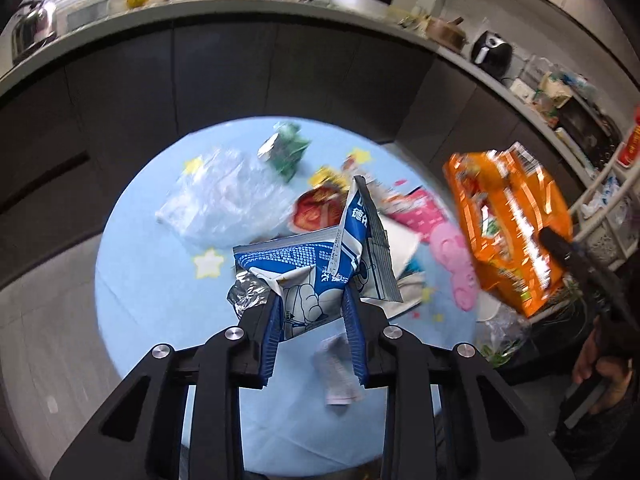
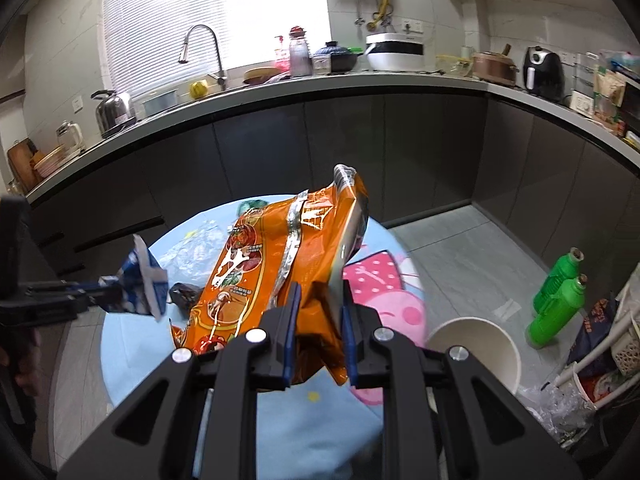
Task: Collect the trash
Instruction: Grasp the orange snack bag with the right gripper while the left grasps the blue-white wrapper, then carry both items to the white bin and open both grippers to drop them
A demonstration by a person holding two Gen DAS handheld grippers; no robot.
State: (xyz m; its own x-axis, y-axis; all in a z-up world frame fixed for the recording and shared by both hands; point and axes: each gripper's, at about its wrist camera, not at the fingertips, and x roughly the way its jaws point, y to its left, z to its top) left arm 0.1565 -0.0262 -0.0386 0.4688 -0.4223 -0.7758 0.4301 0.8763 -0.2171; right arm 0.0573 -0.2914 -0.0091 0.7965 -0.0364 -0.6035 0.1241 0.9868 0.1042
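My left gripper (image 1: pixel 312 300) is shut on a blue and white snack wrapper (image 1: pixel 320 264) and holds it above the round table with the light blue cloth (image 1: pixel 140 280). It also shows at the left of the right wrist view (image 2: pixel 140 284). My right gripper (image 2: pixel 320 300) is shut on a large orange snack bag (image 2: pixel 280 260), lifted over the table; it shows at the right of the left wrist view (image 1: pixel 508 224). On the table lie a clear plastic bag (image 1: pixel 224 200), a green wrapper (image 1: pixel 286 148), a red and yellow wrapper (image 1: pixel 320 200) and a small grey wrapper (image 1: pixel 338 368).
A white paper bucket (image 2: pixel 476 348) stands on the floor right of the table, with two green bottles (image 2: pixel 560 296) and a white rack (image 2: pixel 616 344) beyond. Dark cabinets under a curved counter (image 2: pixel 320 80) ring the table. A pink cartoon print (image 2: pixel 384 292) marks the cloth.
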